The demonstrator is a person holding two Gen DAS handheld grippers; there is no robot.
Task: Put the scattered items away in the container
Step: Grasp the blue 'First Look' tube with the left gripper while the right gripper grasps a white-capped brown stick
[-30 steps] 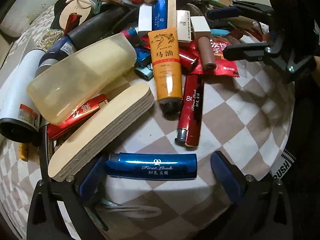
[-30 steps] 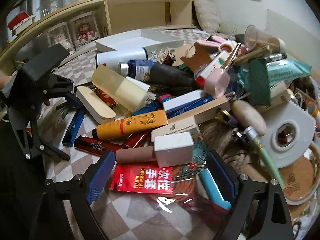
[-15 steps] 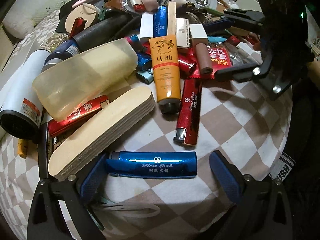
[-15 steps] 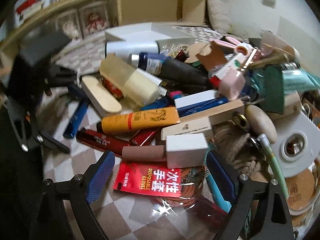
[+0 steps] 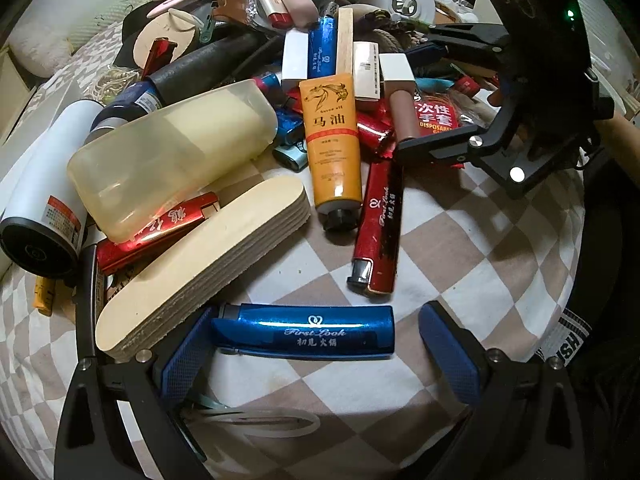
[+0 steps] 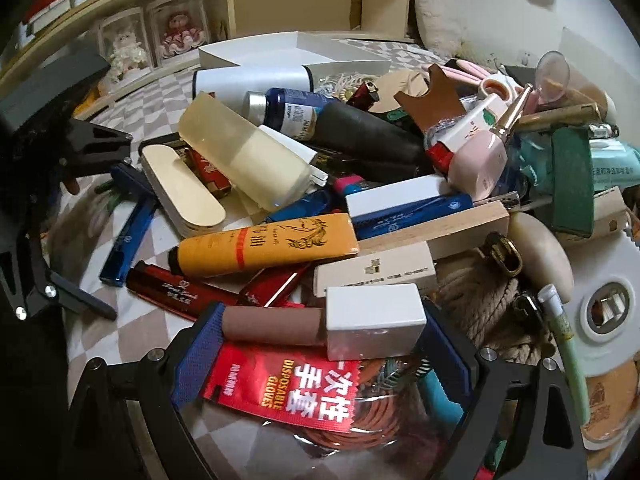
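White box [image 6: 296, 50] behind heap, inside hidden. My left fingers [image 5: 320, 356] wide apart, glossy blue metal lighter [image 5: 306, 330] between them on checked cloth. My right fingers [image 6: 316, 350] spread around brown tube with white square cap [image 6: 320, 326], gripping nothing.

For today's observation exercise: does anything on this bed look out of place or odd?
Nearly everything: a jumbled pile on the checked cover. The orange tube lies across red lighters, and a clear case leans on another lighter.

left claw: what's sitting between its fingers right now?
In the left wrist view, the blue lighter lies crosswise between the open left claw fingers, one end at one pad, bare checkered cloth before the other.
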